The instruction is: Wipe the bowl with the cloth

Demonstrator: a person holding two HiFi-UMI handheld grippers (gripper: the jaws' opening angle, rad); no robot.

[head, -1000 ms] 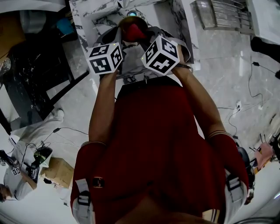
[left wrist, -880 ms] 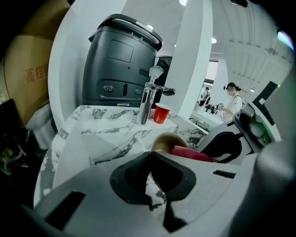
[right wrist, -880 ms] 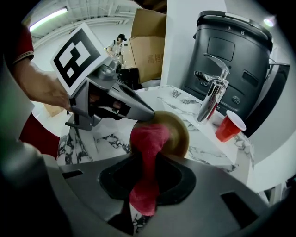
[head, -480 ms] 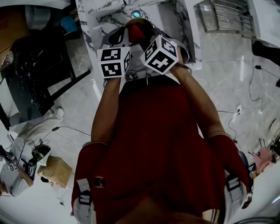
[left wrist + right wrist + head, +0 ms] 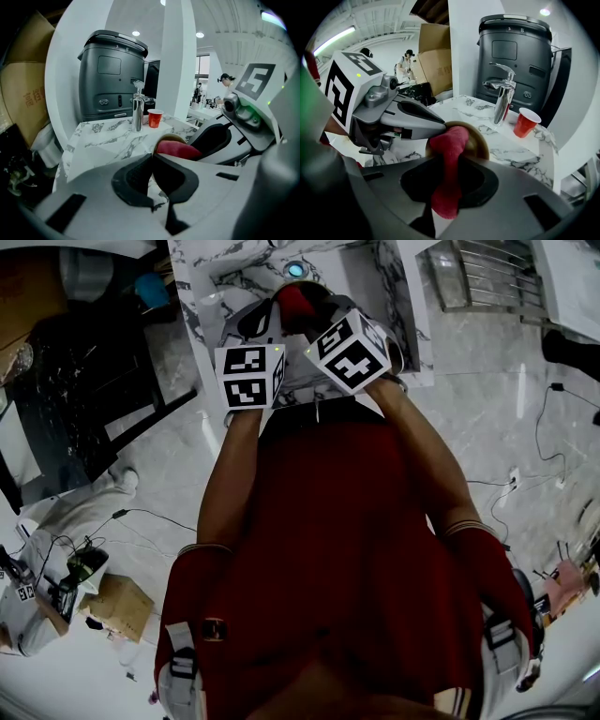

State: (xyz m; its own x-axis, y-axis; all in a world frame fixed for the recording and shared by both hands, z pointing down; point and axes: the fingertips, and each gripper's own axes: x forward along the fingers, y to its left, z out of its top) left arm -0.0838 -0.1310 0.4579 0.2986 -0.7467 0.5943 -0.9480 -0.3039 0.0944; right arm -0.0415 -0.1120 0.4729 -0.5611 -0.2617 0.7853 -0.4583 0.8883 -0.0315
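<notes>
A white marble counter (image 5: 103,138) with grey lines sits in the middle of the left gripper view. A shiny metal tap (image 5: 137,110) stands on it. A red cup (image 5: 155,117) stands just beside the tap, on its right. Behind them is a big dark grey machine (image 5: 110,75), next to a white pillar (image 5: 178,61). A brown cardboard box (image 5: 23,101) is at the left edge. Far off on the right stands a person (image 5: 226,80). In the head view, black cables (image 5: 538,432) lie on the shiny floor (image 5: 487,381) at the right.
</notes>
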